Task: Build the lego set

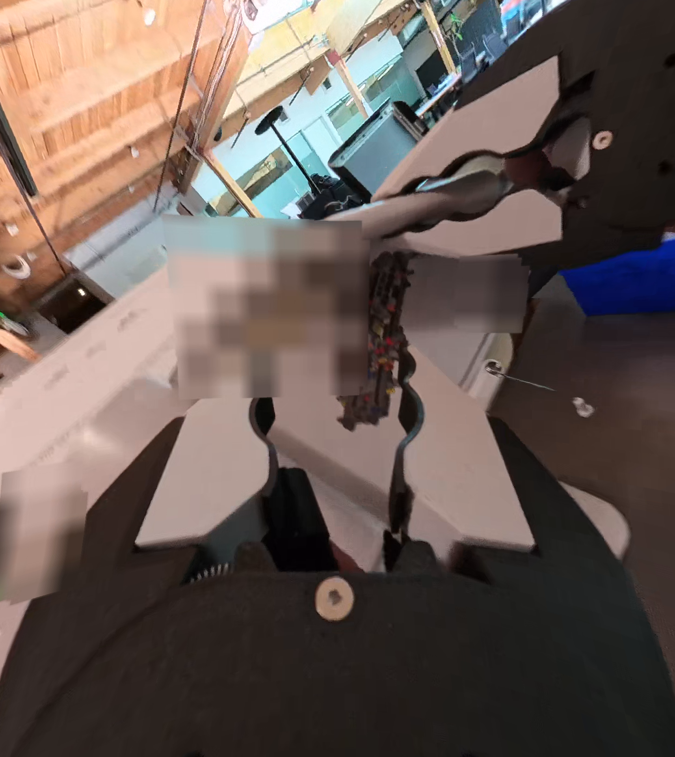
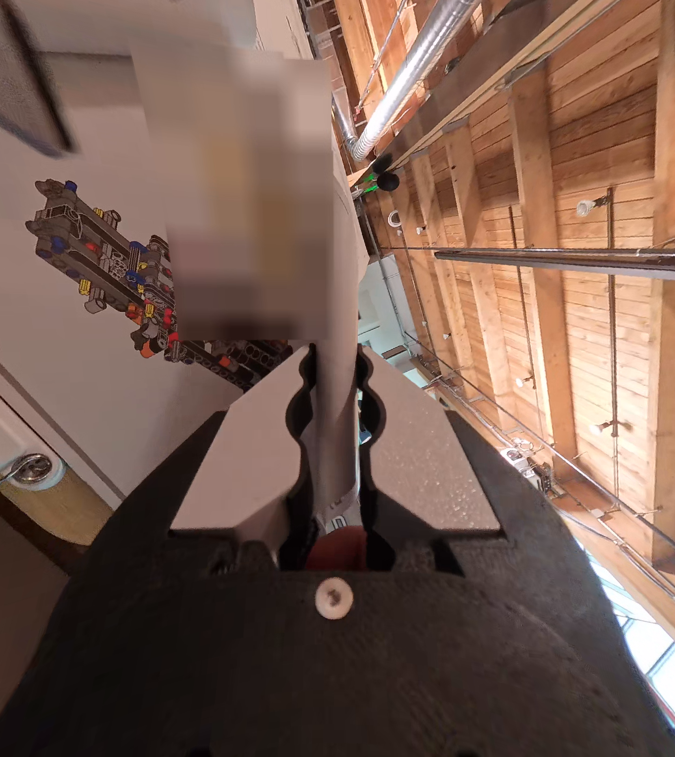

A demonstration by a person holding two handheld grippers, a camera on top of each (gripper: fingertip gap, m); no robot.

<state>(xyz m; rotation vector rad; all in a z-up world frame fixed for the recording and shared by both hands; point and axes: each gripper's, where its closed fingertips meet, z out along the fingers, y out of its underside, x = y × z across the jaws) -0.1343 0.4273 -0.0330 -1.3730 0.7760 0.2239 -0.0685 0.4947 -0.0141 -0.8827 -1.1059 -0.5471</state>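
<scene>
The instruction booklet [image 2: 82, 368] stands open, and its white page bears a printed drawing of a grey model [image 2: 122, 266] with coloured pins. My right gripper [image 2: 335, 352] is shut on the edge of a lifted page [image 2: 337, 409] that runs up between its fingers. In the left wrist view the same drawing [image 1: 384, 340] shows edge-on, and the right gripper [image 1: 393, 221] pinches the page from the upper right. My left gripper [image 1: 333, 393] is open, with its fingers spread on either side of the page [image 1: 327, 450] below the drawing. No loose Lego parts are in view.
A blue bin [image 1: 647, 282] sits at the right on a dark grey tabletop [image 1: 614, 430]. A small metal ring with a wire [image 2: 34, 467] lies at the booklet's lower corner. Wooden ceiling beams [image 2: 532, 286] and a silver duct [image 2: 409, 73] fill the right wrist view. There is about 10 cm between the tips of the two grippers.
</scene>
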